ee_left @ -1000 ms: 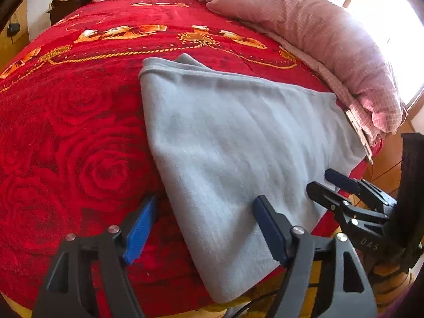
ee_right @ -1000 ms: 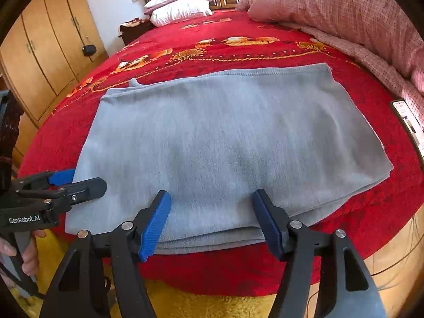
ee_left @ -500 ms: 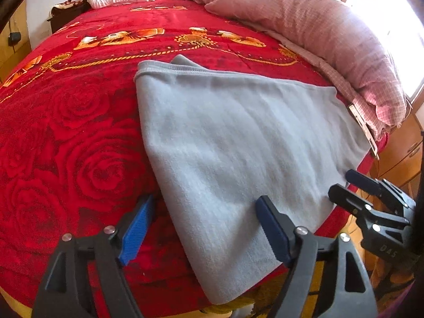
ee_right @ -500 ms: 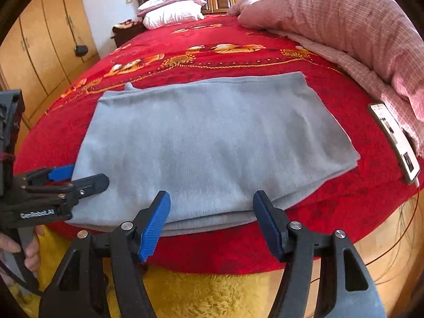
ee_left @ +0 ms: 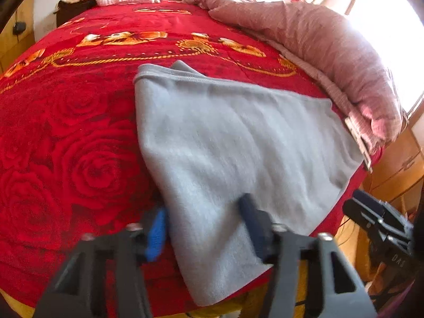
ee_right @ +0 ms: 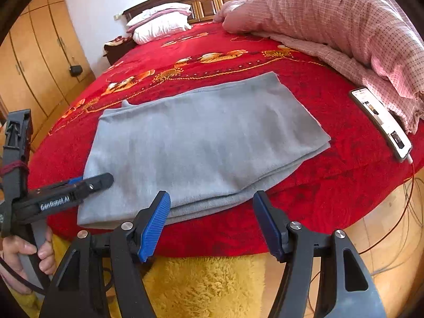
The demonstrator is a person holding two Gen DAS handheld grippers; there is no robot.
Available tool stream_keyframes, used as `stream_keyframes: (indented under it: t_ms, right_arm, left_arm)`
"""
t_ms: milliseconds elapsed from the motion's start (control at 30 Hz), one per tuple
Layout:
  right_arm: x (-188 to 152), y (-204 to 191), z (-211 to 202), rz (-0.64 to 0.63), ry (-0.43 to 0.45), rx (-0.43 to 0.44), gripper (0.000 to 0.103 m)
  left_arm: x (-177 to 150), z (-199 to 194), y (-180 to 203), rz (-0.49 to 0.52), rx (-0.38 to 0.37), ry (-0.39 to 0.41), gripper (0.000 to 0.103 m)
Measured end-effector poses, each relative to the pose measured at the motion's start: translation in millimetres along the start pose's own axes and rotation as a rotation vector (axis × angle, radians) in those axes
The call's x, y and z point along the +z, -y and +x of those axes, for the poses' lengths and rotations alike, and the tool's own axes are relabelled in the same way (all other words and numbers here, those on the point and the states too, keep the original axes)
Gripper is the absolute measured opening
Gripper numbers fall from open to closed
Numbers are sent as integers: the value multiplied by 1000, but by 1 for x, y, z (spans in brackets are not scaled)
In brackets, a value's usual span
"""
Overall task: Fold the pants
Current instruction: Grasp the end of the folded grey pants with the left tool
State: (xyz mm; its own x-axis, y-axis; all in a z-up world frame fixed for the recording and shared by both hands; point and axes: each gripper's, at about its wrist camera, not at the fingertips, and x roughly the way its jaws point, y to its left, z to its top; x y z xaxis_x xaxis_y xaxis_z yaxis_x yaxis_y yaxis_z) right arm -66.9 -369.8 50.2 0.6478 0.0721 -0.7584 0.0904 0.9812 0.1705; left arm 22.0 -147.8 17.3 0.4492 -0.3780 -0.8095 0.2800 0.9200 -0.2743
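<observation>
With the pants folded into a flat stack on the bed just ahead of your wide, empty left hand-held gripper and right hand-held gripper, judge only final folds outstanding.

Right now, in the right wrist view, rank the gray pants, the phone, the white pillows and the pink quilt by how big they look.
1. gray pants
2. pink quilt, partly cut off by the frame, so unsure against the pants
3. white pillows, farther away
4. phone
</observation>
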Motion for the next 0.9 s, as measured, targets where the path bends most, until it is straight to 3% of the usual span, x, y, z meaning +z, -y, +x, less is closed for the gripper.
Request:
stream_keyframes:
  t_ms: [100, 200, 333, 567, 767, 900]
  right_arm:
    - [3, -2, -4, -9, 14, -3, 66]
    - [8, -5, -8, -17, 32, 2, 66]
    - [14, -13, -10, -40, 32, 10, 66]
    - [18, -33, -12, -87, 38, 40, 66]
    - [21, -60, 9, -141, -14, 70, 66]
    - [20, -72, 29, -146, -65, 80, 66]
  left_arm:
    - [4, -7, -12, -64, -47, -2, 19]
    - [8, -20, -19, -111, -109, 13, 15]
    - [16, -41, -24, -100, -143, 61, 14]
    - [31, -82, -93, -210, -64, 124, 14]
    - [17, -68, -133, -234, -50, 22, 18]
    - [5, -53, -136, -231, 2, -9, 30]
